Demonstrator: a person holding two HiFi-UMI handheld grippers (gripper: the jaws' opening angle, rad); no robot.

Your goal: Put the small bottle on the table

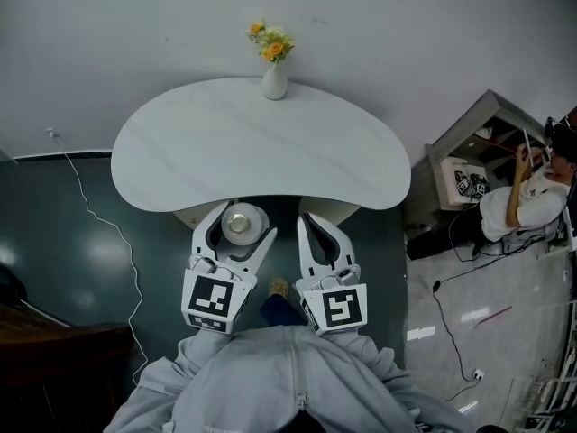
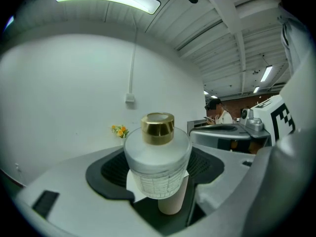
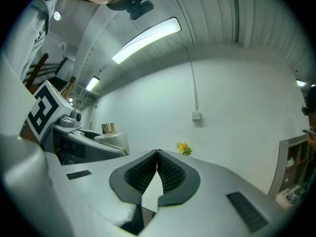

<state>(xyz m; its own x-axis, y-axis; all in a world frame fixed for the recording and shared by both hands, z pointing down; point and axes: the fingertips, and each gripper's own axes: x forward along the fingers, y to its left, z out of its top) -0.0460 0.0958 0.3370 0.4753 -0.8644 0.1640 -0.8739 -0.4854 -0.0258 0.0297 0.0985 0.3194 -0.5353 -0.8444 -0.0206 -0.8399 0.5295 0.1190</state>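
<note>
Bottle, small, frosted white glass with a gold cap (image 2: 157,154), in carriage; not yet set down.

Left gripper (image 1: 242,225) is clamping the bottle by its body between both ribbed pads, cap uppermost. In the head view the bottle is showing just short of the near edge of the white, kidney-shaped table (image 1: 252,142), not over its top. Right gripper (image 3: 157,169) is idling beside the left, jaws pressed together on nothing. Small white vase of yellow-orange flowers (image 1: 274,78) is standing at the table's far edge, well apart from the bottle. Step in hand, by judgement: transport. Next move is calling for bringing the bottle forward over the bare near part of the tabletop, lowering it until the base is sitting flat, then parting the jaws without tipping it.
</note>
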